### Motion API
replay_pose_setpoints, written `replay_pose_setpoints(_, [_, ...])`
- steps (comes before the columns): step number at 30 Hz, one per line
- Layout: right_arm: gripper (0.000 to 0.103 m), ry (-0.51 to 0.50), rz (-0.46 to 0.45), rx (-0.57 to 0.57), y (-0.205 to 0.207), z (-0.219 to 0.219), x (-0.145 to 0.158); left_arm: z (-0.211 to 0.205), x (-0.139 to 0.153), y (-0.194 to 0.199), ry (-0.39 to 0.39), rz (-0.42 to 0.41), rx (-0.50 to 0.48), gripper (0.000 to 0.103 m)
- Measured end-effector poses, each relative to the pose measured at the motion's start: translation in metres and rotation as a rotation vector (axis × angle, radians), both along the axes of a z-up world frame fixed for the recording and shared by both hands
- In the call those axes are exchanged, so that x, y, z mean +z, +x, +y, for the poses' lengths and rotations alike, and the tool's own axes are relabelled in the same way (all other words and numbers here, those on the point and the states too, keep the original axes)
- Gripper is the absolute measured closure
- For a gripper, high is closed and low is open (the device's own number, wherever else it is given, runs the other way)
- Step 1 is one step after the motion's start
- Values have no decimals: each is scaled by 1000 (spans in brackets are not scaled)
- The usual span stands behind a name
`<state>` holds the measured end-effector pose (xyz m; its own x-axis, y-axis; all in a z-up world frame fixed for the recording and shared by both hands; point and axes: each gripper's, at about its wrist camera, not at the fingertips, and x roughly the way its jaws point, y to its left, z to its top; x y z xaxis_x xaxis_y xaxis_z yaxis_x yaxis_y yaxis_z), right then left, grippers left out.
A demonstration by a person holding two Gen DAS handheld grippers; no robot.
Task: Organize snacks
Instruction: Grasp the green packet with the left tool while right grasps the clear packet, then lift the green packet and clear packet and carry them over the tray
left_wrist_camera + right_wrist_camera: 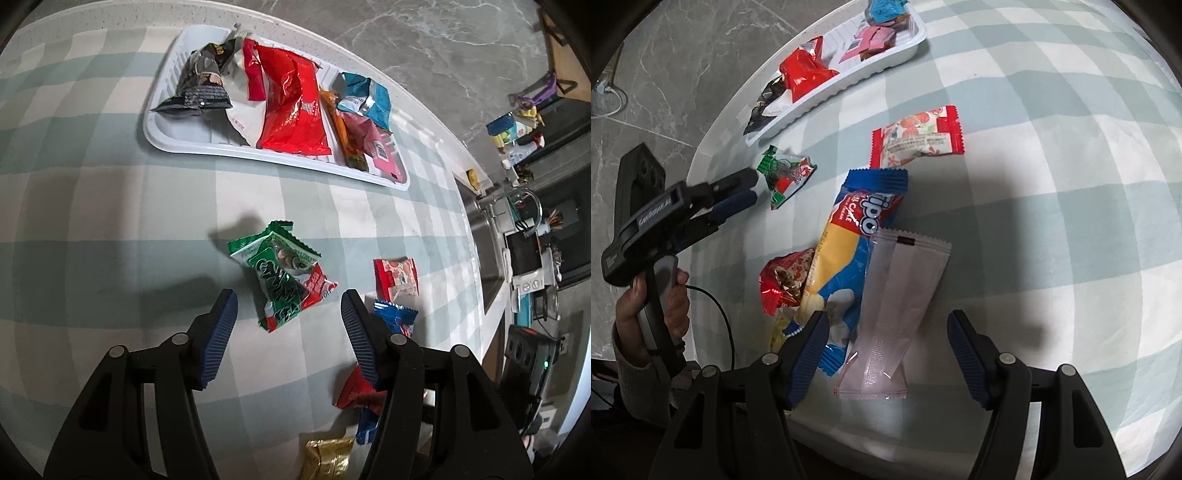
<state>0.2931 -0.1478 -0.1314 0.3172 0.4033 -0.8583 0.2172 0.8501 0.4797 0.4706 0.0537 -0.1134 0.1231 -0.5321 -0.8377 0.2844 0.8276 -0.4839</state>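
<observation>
On the checked counter (110, 221) the left gripper (288, 308) hangs over a green snack packet (284, 280), its fingers apart and the packet lying loose between the tips – nothing gripped. The right gripper (886, 334) stands open too, straddling a pale pink wrapper (901, 295) without pressing it. A blue cake packet (857, 243) lies under that wrapper, a red foil packet (783, 284) beside it, a red-and-white packet (916, 136) further off. The white tray (177, 140) beyond already holds several bags – red, black, blue, pink
</observation>
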Motion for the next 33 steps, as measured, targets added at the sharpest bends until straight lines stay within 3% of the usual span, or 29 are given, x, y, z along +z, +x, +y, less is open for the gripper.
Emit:
replay_pose_setpoints(9, [34, -54, 1, 35, 2, 10, 2, -25, -16, 11, 10, 68, 58, 46])
replay_pose_setpoints(16, [34, -117, 0, 75, 6, 21, 4, -34, -16, 15, 28, 35, 96, 46])
replay_pose_setpoints(22, [57, -227, -23, 126, 4, 29, 6, -54, -13, 2, 139, -117, 5, 51])
replay_pose_setpoints(23, [65, -221, -28, 128, 3, 28, 5, -59, -14, -3, 166, -156, -18, 60])
replay_pose_setpoints(24, [67, -214, -32, 125, 3, 27, 6, -61, -14, -5, 177, -176, -37, 67])
replay_pose_setpoints(27, [74, -164, -43, 96, -1, 15, 4, -62, -15, -9, 155, -176, -62, 70])
replay_pose_setpoints(33, [75, -16, -50, 10, -10, -13, 1, -52, -16, -11, 99, -154, -69, 72])
